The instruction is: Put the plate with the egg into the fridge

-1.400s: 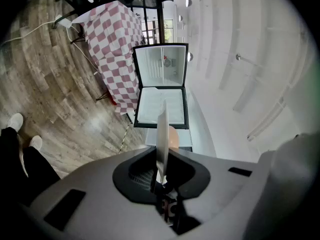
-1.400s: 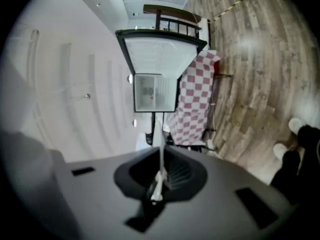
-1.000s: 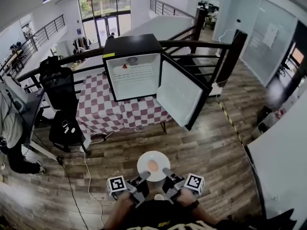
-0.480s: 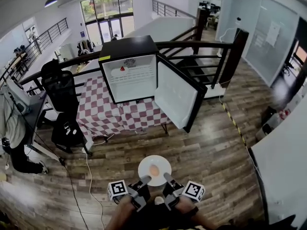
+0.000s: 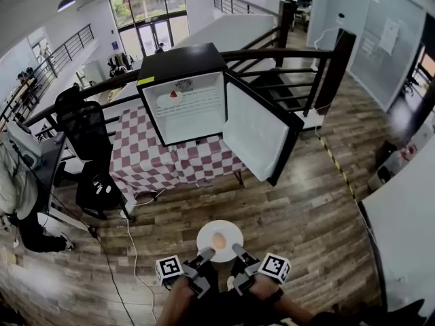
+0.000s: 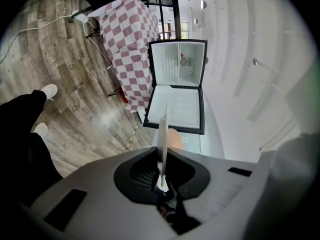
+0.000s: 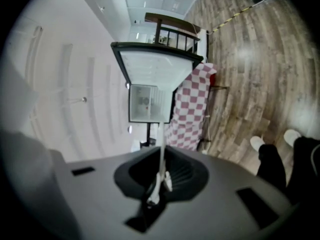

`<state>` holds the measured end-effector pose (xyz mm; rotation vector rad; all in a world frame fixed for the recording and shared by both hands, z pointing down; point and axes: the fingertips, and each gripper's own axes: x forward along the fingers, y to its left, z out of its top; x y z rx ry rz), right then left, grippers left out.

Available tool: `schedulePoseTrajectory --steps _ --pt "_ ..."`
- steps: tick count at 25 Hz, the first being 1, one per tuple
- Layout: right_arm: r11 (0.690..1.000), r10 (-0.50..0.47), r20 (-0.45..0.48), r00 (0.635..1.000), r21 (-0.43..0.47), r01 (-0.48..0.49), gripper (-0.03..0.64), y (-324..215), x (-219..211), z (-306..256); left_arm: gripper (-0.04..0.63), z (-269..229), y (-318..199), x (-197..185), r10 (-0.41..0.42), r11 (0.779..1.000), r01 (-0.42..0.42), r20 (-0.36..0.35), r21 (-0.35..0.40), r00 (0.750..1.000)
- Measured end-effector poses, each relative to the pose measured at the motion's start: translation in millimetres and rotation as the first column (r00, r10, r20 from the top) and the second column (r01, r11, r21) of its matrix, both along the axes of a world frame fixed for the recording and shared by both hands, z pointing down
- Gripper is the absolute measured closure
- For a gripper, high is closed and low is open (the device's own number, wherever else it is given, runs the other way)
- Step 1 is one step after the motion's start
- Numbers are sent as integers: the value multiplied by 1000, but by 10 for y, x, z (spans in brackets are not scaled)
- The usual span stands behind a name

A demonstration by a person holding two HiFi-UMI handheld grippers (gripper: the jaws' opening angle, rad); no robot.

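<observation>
Plainly the left gripper and right gripper each pinched the plate by its near rim, egg on it; the fridge stood open well ahead, so carrying it over and setting it inside looked yet to do

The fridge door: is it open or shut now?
Open. The fridge door stands swung wide from the fridge, and the white inside shows.
</observation>
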<state>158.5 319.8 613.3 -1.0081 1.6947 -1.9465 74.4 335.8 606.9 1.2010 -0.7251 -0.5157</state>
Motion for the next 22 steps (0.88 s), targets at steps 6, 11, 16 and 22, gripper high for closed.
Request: schedulePoseTrajectory --steps 6,11,16,22 --pt "998 52 18 998 -25 -52 586 -541 -394 19 548 -39 -578 -413 16 1000 -16 -15 14 1000" --pt "996 81 33 996 29 -82 586 -1121 -801 -172 548 -225 -1185 -827 32 996 -28 -45 81 998" --pt "995 89 44 995 49 -91 586 -1576 -1220 -272 548 -351 -1638 -1255 27 993 -19 -62 120 998" --pt "996 68 44 997 48 -70 586 -1920 -1627 -268 548 -334 -1940 -1654 2 993 9 -92 116 996"
